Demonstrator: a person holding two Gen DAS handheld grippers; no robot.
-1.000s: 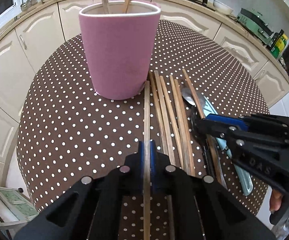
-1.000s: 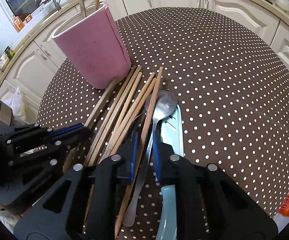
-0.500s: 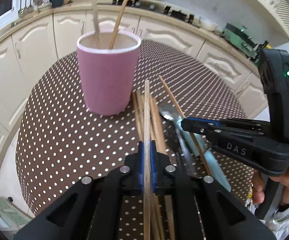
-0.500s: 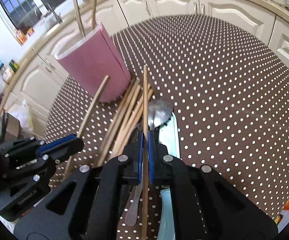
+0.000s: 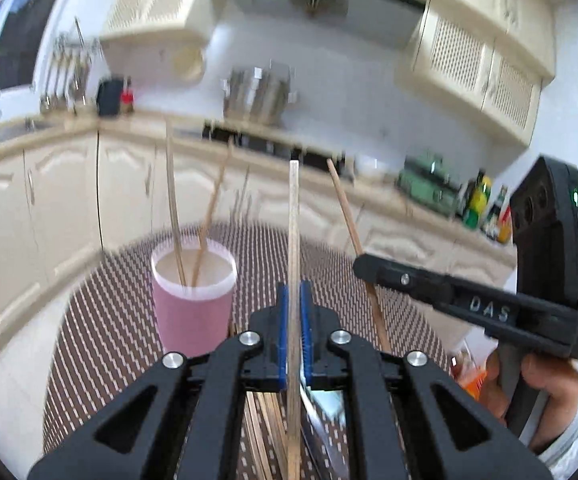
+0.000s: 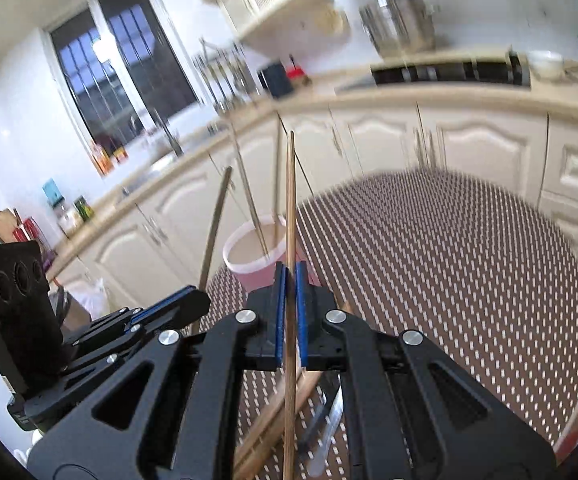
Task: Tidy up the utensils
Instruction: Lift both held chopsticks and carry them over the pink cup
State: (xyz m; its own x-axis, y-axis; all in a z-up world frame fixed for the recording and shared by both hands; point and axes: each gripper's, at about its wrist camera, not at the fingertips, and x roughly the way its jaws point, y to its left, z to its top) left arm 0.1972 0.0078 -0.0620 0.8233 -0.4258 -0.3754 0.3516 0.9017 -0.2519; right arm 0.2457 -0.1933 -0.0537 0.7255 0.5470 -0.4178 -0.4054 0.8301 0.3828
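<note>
Two grippers, left gripper (image 5: 293, 312) and right gripper (image 6: 287, 300), each clamp one chopstick (image 5: 293, 220); tips probably should drop steadily into the pink cup (image 5: 193, 304).

In the lower middle of the frame the left tongs (image 5: 293, 322) are clamped on a pale chopstick (image 5: 293, 216) that rises straight up the centre. Left of them a pink cup (image 5: 193, 304) stands on the dotted brown tabletop (image 5: 101, 320) with two chopsticks (image 5: 175, 208) leaning inside. From the right edge the right tongs (image 5: 363, 266) reach in, gripping a slanted chopstick (image 5: 343, 204), a hand (image 5: 545, 384) beneath. More chopsticks (image 5: 263, 424) lie at the bottom.
</note>
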